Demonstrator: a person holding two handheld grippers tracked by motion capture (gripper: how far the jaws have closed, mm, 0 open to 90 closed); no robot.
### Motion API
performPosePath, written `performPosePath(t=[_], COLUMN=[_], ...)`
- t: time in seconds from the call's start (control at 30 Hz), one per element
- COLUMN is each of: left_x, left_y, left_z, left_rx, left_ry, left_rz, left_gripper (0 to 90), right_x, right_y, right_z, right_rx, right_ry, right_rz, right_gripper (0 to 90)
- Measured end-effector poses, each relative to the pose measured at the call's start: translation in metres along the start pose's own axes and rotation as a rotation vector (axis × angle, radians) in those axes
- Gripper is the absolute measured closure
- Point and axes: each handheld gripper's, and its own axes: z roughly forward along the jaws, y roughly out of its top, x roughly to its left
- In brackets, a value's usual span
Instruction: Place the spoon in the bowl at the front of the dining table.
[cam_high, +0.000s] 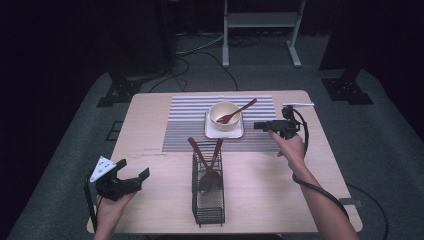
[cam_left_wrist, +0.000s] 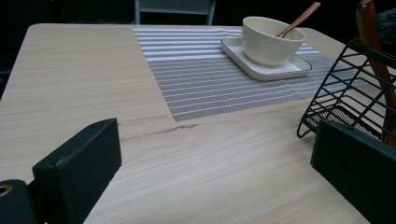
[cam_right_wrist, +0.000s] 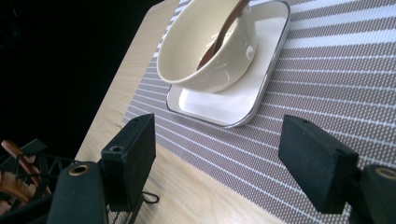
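Darkness surrounds a pale wooden tabletop (cam_high: 150, 125) with rounded corners, set on grey carpet (cam_high: 65, 145); black stand feet and loose cables lie on the floor behind it, and a light metal frame (cam_high: 260, 22) stands at the back of the room. At the near left edge, the left tongs (cam_high: 134, 176) are held low over bare wood, jaws wide apart with nothing between them; the left gripper view shows only wood grain in the gap. Across the far middle lies a grey-and-white striped placemat (cam_high: 190, 117), paler bands at its far side, finer dark weave at its near side. In front of the mat, toward the near middle, a black wire basket (cam_high: 208, 192) stands upright and holds dark wooden utensils (cam_high: 206, 152) that lean apart above its rim. On the mat rests a white square plate (cam_high: 210, 133) with rounded corners; a cream bowl (cam_high: 224, 115) sits on the plate, and a brown wooden spoon (cam_high: 239, 110) lies in the bowl with its handle slanting up over the right rim. Just right of the plate, the right tongs (cam_high: 259, 125) point toward the bowl, jaws spread wide and empty, close to the plate but not touching it; the right gripper view frames plate and bowl beyond the parted jaws. A small white strip (cam_high: 299, 105) lies near the far right corner.
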Motion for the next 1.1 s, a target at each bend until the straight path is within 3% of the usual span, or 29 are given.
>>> performPosePath(t=[0.53, 1.1], left_x=[-0.002, -0.004], left_y=[0.000, 0.000], left_z=[0.001, 0.002], left_rx=[0.003, 0.004], left_ry=[0.002, -0.001], left_rz=[0.000, 0.002], left_gripper=[0.8, 0.8], right_x=[-0.001, 0.007], right_y=[-0.025, -0.047], right_z=[0.005, 0.002], right_rx=[0.047, 0.088], right_ry=[0.028, 0.040], right_rz=[-0.020, -0.064], right_gripper=[26.4, 26.4])
